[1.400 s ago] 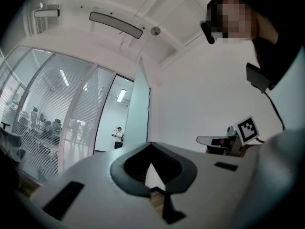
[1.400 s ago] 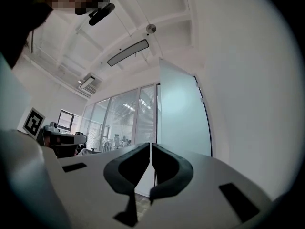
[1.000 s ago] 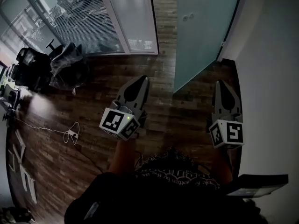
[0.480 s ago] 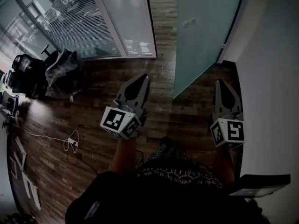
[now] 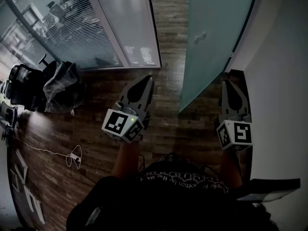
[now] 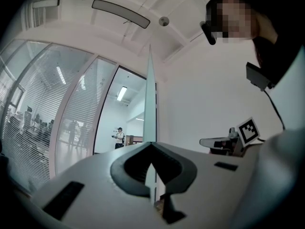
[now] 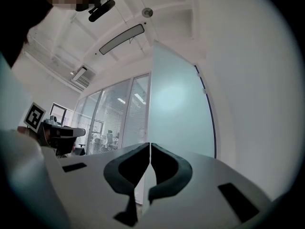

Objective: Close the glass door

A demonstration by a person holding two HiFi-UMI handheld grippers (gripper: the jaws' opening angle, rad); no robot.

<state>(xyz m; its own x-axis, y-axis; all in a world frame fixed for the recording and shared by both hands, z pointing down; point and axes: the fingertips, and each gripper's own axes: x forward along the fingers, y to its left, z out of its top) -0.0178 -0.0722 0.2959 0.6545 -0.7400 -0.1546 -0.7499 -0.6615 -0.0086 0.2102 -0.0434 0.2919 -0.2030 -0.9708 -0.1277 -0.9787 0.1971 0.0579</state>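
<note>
Nearest, low over the plank floor [image 5: 163, 129]: left gripper [image 5: 143, 83], jaws pressed together with nothing between them. Level with it, close beside the white wall [image 5: 284, 81]: right gripper [image 5: 230, 86], jaws likewise together and empty. Off to the left on the floor, a thin white cable [image 5: 72, 155], then a dark chair [image 5: 24, 81]. Just ahead, with its free edge between the two grippers: the frosted glass door [image 5: 211, 32], standing open, far side by the wall, touched by neither gripper. Seen edge-on from the left gripper view, as a broad pale face from the right gripper view. Beyond, a glass partition [image 5: 110, 28] with blinds.
</note>
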